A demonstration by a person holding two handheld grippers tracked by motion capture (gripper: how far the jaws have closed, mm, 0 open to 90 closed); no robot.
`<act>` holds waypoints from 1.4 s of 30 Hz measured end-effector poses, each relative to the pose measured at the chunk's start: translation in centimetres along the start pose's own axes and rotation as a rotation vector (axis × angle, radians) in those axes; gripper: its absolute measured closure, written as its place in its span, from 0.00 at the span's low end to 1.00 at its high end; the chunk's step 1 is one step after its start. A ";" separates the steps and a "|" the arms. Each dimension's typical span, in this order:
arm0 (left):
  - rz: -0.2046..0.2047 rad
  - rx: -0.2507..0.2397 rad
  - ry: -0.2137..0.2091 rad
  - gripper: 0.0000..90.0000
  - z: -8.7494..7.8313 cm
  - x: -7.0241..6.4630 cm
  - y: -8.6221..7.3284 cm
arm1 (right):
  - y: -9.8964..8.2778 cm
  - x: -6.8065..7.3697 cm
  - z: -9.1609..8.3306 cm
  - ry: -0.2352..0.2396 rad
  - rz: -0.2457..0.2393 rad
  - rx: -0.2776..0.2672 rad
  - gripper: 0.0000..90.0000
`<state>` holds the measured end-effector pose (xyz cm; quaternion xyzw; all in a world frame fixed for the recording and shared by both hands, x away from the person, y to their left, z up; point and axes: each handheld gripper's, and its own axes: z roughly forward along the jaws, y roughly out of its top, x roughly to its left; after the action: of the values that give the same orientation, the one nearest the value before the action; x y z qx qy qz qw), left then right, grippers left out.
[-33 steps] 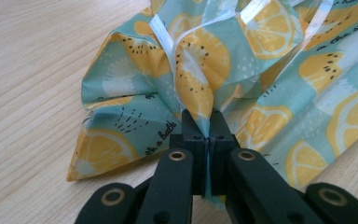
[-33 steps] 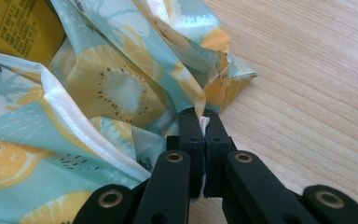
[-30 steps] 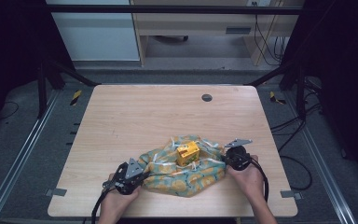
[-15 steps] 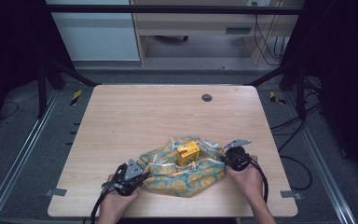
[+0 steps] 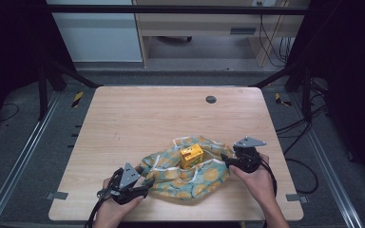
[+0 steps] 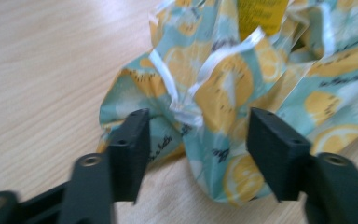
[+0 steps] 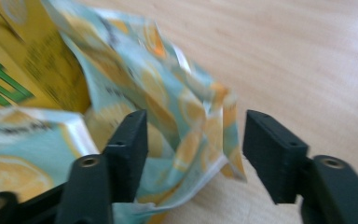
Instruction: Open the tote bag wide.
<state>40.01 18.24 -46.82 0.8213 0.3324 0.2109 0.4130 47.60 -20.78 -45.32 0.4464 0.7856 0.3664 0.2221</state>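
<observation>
Here the wooden table (image 5: 138, 123) carries everything, and the lemon-print cloth (image 5: 190, 178) lies bunched near its front edge, so both hands can reach it without stretching. The cloth serves as the landmark: it is a teal fabric with yellow lemon slices and a white hem, spread out but rumpled, its edges rucked up into folds. On the cloth, towards its far side, stands a yellow carton (image 5: 191, 156), upright, with folds of fabric rising around its base; it sits roughly in the middle, which suits a wrapping job where the corners get drawn up over it.

The right gripper (image 5: 229, 160) is at the cloth's right edge, just beside the carton. Its jaws have just been opening; in the right gripper view a gathered corner of the cloth (image 7: 200, 135) hangs between them, yet the pads stand apart from it and press on nothing, so the fabric looks released.

The left gripper (image 5: 145, 189) sits at the cloth's left corner. Its jaws have just been opening too, and in the left gripper view the pinched fold with the white hem (image 6: 186, 109) lies between the spread pads without being clamped.

Judging by this, both corners have been let go together, likely to take a fresh hold elsewhere on the cloth. A small dark grommet (image 5: 211, 99) lies well beyond the cloth's far side.
</observation>
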 end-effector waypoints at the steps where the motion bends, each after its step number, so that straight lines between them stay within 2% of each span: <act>1: 0.002 -0.003 -0.011 0.37 -0.1 -0.1 0.1 | 0.3 0.1 -0.2 0.000 -0.001 -0.012 0.38; 7: 0.028 -0.021 -0.043 0.28 -0.5 -0.6 0.8 | 2.2 0.9 -1.5 0.016 -0.015 -0.076 0.29; 10: 0.030 -0.039 -0.038 0.26 -1.1 -0.6 1.1 | 2.8 1.4 -2.2 0.037 -0.025 -0.094 0.28; 14: 0.032 -0.063 -0.035 0.26 -1.9 -0.1 2.3 | 2.7 2.6 -2.7 0.087 -0.046 -0.088 0.28; 17: 0.052 -0.065 -0.036 0.28 -1.8 0.4 3.8 | 2.3 3.5 -2.8 0.123 -0.066 -0.071 0.27; 22: 0.084 -0.021 -0.061 0.32 0.2 1.2 6.6 | 1.8 4.4 -2.3 0.168 -0.086 -0.023 0.24; 24: 0.102 0.013 -0.100 0.33 1.5 1.4 7.6 | 1.4 4.8 -1.7 0.175 -0.093 0.012 0.22; 26: 0.117 0.040 -0.113 0.34 2.6 1.5 8.2 | 0.9 4.9 -0.8 0.171 -0.106 0.039 0.20; 28: 0.132 0.063 -0.128 0.36 3.7 1.5 8.6 | 0.5 5.0 -0.2 0.160 -0.096 0.061 0.17; 32: 0.128 0.094 -0.155 0.44 5.7 1.5 9.0 | -0.4 5.3 0.8 0.173 -0.090 0.099 0.17; 35: 0.152 0.125 -0.171 0.54 6.8 1.3 9.0 | -1.0 5.6 1.0 0.170 -0.106 0.114 0.26; 36: 0.152 0.137 -0.179 0.57 7.1 1.2 9.0 | -1.2 5.7 1.0 0.170 -0.114 0.121 0.31; 38: 0.162 0.152 -0.193 0.68 7.8 1.2 9.0 | -1.6 5.6 1.0 0.171 -0.130 0.135 0.41; 42: 0.126 0.180 -0.173 0.86 8.7 1.6 8.9 | -2.0 5.4 0.9 0.173 -0.152 0.161 0.65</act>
<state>49.83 10.76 -44.34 0.8892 0.2611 0.1343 0.3508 44.36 -16.46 -47.57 0.3685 0.8602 0.3216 0.1441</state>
